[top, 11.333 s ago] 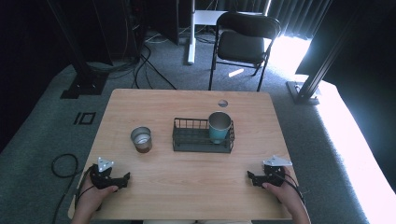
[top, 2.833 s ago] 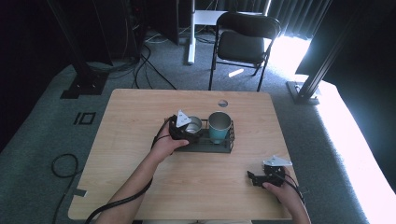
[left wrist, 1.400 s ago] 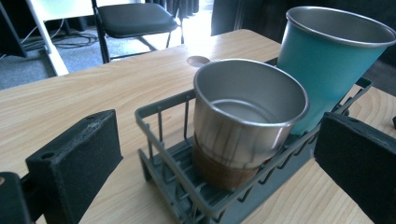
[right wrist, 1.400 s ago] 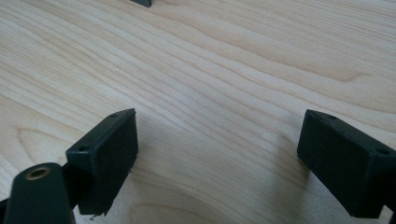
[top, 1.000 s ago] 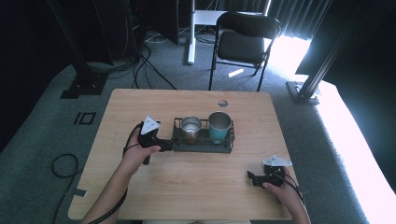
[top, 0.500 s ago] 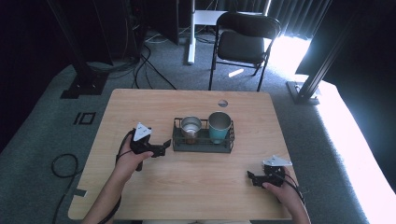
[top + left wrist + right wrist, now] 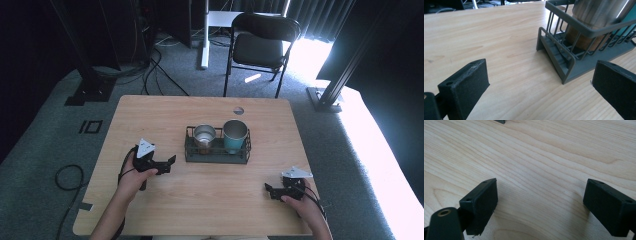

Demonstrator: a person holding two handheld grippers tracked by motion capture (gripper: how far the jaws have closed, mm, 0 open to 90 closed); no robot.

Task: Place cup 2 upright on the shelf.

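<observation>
Left gripper (image 7: 169, 162) jaws spread wide, nothing between them, pads hanging over bare wood; in the left gripper view (image 7: 537, 85) they point at the near left corner of the wire rack (image 7: 564, 62), close but apart from it. The hand (image 7: 132, 175) grips the handle from behind, forearm angling in from the bottom edge, gripper aimed right toward the rack (image 7: 217, 150). Right gripper (image 7: 270, 190) jaws also wide apart and empty in its own view (image 7: 540, 205), low over the table (image 7: 529, 157), possibly resting on it, hard to tell. Right hand (image 7: 300, 202) sits near the front right corner, pointing left. Steel cup (image 7: 204, 135) stands upright in the rack's left half, teal cup (image 7: 235, 135) upright in the right half, just beside each other. The rack sits mid-table; open wood all round it, widest across the front between the two grippers. Chair (image 7: 262, 45) beyond the far edge.
</observation>
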